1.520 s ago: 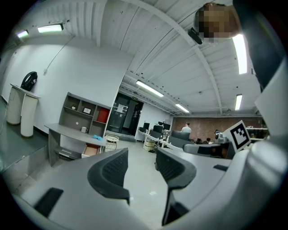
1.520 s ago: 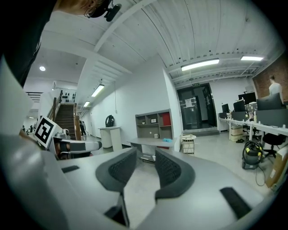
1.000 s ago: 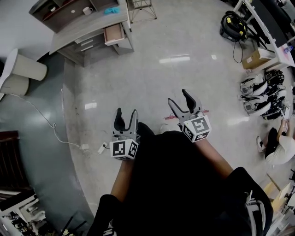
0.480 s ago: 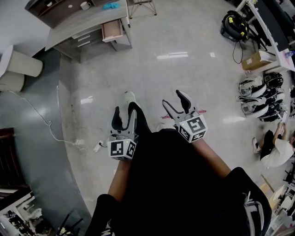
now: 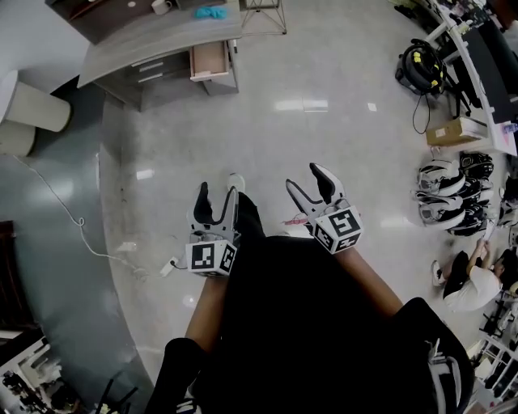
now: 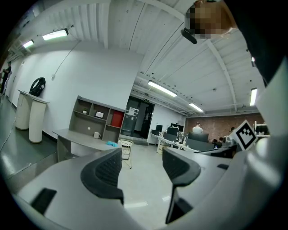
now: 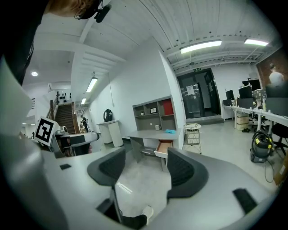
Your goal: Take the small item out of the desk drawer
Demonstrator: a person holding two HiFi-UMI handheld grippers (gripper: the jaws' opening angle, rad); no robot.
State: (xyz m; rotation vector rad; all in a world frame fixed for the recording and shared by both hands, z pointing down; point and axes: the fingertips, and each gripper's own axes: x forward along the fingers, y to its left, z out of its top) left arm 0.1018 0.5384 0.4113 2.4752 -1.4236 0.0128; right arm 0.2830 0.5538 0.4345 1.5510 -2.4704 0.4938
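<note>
The grey desk (image 5: 154,44) stands far off at the top left of the head view, with its drawer (image 5: 210,60) pulled open. The right gripper view shows the same desk (image 7: 153,134) and the open drawer (image 7: 164,147) straight ahead in the distance. Whatever lies inside the drawer is too small to make out. My left gripper (image 5: 216,198) and right gripper (image 5: 312,181) are both open and empty, held in front of the person's body above the floor. In the left gripper view the desk (image 6: 78,138) lies to the left of the jaws (image 6: 143,168).
A shelf unit (image 6: 99,120) stands behind the desk, with a white mug (image 5: 160,6) and a blue object (image 5: 212,12) on the desktop. A wire stool (image 7: 192,131) is right of the desk. A cable and plug (image 5: 166,266) lie left of my feet. Helmets (image 5: 449,190) and a seated person (image 5: 469,283) are at right.
The person has walked forward across the floor towards the desk, one foot stepping ahead. Both grippers kept their open pose and stayed in front of the body.
</note>
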